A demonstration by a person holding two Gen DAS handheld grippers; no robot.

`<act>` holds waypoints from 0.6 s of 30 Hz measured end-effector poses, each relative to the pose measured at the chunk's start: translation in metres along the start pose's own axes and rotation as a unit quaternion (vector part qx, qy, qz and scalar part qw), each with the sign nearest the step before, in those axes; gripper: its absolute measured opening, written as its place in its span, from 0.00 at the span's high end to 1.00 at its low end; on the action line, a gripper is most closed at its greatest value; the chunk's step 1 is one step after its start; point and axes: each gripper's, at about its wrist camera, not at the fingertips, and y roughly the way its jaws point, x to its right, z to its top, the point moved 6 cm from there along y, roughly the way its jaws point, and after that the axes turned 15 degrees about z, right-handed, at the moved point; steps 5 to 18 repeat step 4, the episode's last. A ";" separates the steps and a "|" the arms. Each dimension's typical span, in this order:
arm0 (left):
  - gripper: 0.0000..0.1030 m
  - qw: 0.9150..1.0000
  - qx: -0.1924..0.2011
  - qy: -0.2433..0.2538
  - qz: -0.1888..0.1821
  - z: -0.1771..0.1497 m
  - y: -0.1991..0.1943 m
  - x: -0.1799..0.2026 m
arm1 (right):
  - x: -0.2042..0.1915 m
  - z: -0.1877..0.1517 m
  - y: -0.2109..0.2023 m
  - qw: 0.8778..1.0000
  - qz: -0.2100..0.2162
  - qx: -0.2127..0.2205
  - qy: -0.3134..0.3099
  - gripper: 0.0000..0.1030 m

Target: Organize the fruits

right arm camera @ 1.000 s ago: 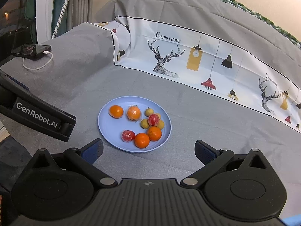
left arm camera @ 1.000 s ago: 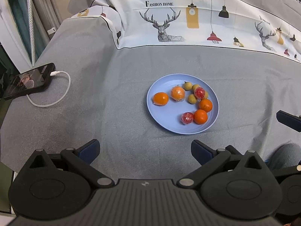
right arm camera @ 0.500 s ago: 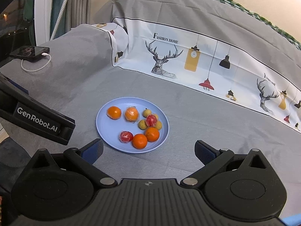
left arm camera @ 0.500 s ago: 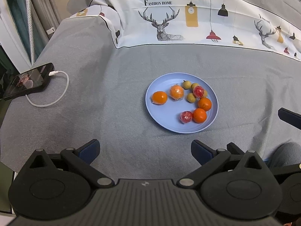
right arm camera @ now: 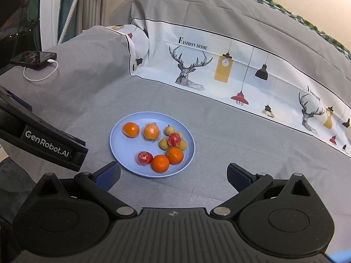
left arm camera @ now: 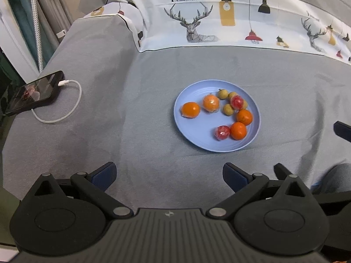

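Short of plate (right arm camera: 151, 173), both fingers (right arm camera: 108, 174) wide, empty

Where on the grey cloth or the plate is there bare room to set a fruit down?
Bare cloth lies between the phone with its cable and the blue plate, also between plate and printed band. On the plate, the near-left part is bare; the right half is crowded with fruit.

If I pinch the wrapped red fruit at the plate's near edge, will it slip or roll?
The wrapped red fruit looks round, so it probably rolls if nudged. Its shiny film wrap may slide against the jaws. It touches an orange, which may shift too.
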 end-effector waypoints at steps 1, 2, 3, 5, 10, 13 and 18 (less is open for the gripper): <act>0.00 1.000 0.001 0.001 0.002 0.000 0.000 0.000 | 0.000 0.000 0.000 1.000 0.000 -0.002 -0.001 0.01; 0.00 1.000 0.002 0.000 0.002 0.001 0.000 -0.001 | 0.000 0.001 -0.001 1.000 -0.001 -0.003 -0.002 0.01; 0.00 1.000 0.002 -0.002 0.001 0.001 -0.001 -0.001 | -0.001 0.002 -0.002 1.000 -0.003 -0.003 -0.003 0.01; 0.00 1.000 0.001 -0.003 -0.002 0.001 -0.002 -0.001 | -0.001 0.002 -0.004 1.000 -0.007 -0.002 -0.005 0.01; 0.00 1.000 0.001 -0.003 -0.002 0.001 -0.002 -0.001 | -0.001 0.002 -0.004 1.000 -0.007 -0.002 -0.005 0.01; 0.00 1.000 0.001 -0.003 -0.002 0.001 -0.002 -0.001 | -0.001 0.002 -0.004 1.000 -0.007 -0.002 -0.005 0.01; 0.00 1.000 0.001 -0.003 -0.002 0.001 -0.002 -0.001 | -0.001 0.002 -0.004 1.000 -0.007 -0.002 -0.005 0.01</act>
